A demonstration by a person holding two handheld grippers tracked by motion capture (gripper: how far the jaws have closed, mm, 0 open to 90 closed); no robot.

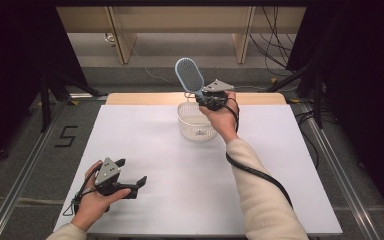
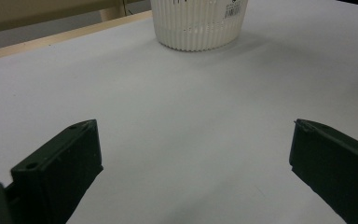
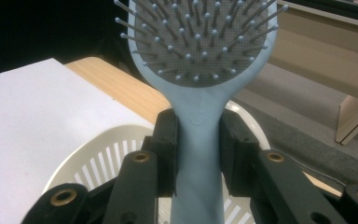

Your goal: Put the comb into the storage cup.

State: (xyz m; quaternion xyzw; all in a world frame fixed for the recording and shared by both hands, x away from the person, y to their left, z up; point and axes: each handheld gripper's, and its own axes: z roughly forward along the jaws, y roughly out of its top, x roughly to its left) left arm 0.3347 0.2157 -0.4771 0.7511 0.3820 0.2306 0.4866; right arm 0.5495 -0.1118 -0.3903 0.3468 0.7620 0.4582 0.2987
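Note:
A light blue hairbrush [image 1: 190, 76] with grey bristles stands up in the air over the far rim of a white slatted basket [image 1: 196, 121]. My right gripper [image 1: 206, 99] is shut on its handle; in the right gripper view the jaws press both sides of the hairbrush [image 3: 200, 135] neck, with the basket [image 3: 98, 161] below. My left gripper [image 1: 130, 175] rests on the table near the front left, open with nothing between its jaws. In the left gripper view its fingertips [image 2: 81, 140] stand far apart and the basket [image 2: 198, 23] is ahead.
The white table top [image 1: 155, 165] has a wooden strip [image 1: 145, 98] along its far edge. Beyond it are floor, cables and wooden furniture legs [image 1: 122, 35]. Dark curtains and metal stands flank both sides.

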